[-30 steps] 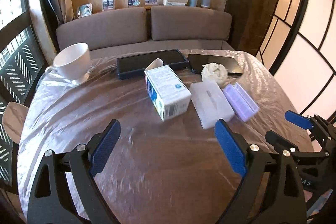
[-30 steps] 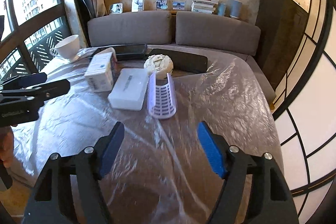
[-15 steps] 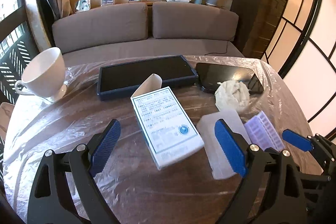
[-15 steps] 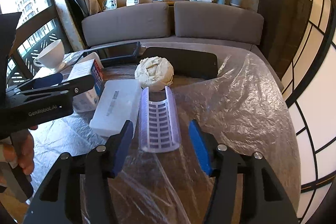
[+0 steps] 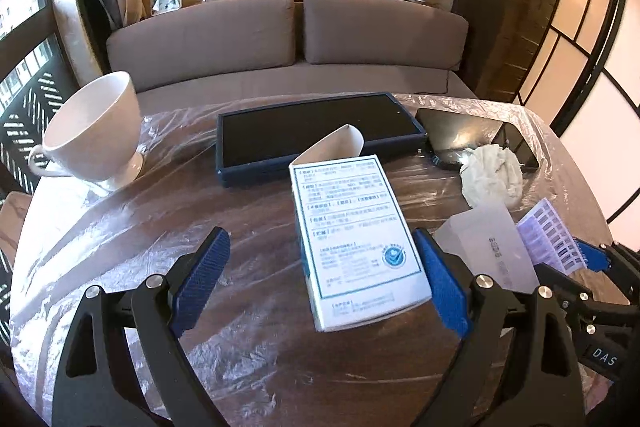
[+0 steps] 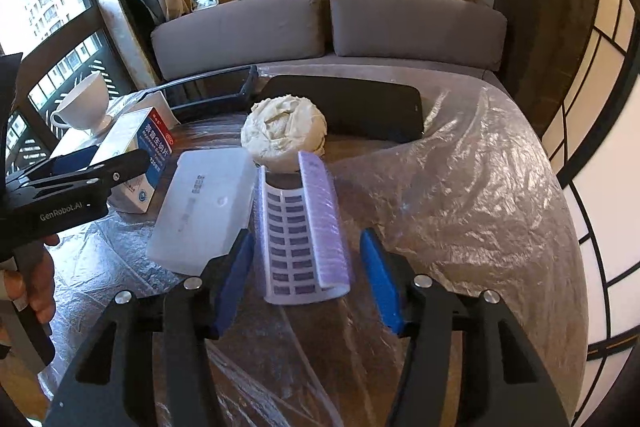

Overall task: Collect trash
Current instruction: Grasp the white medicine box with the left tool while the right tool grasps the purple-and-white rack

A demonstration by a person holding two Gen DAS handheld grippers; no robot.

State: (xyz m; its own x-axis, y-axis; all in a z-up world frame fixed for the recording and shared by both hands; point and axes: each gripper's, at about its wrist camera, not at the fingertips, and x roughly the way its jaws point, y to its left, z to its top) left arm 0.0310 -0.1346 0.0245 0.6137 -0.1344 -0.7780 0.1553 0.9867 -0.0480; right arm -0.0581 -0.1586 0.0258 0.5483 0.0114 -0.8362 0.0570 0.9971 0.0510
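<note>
- Left gripper [image 5: 324, 287]: jaws stand wide apart over the table [image 5: 120, 227]. The white-and-blue carton [image 5: 356, 239] lies between the blue pads, close to the right-hand pad; the left-hand pad is well clear of it, so nothing is gripped. Whether the right-hand pad touches the carton cannot be told.
- Right gripper [image 6: 308, 279]: jaws partly drawn in. The near end of the curved lilac blister sheet [image 6: 300, 227] lies between the pads, with a gap visible on each side; it is not clamped.
- Carton: lies flat on the plastic-covered table, printed panel up, its open flap pointing toward the dark-framed tablet [image 5: 316, 135]. In the right wrist view its side panel bears red and blue print [image 6: 140, 163].
- Blister sheet: rests on the table, curled upward along both long edges, just beside the translucent white plastic case [image 6: 204, 207], which lies between it and the carton.
- Crumpled tissue ball [image 6: 284, 135]: sits at the far end of the blister sheet, in front of a black phone-like slab [image 6: 380, 111].
- White cup [image 5: 92, 135]: stands upright at the left edge of the table, well apart from the litter.
- A person's hand [image 6: 32, 287] holds the left gripper's handle, seen at the left border of the right wrist view.
- Background: a grey-brown sofa [image 5: 280, 39] behind the table.
</note>
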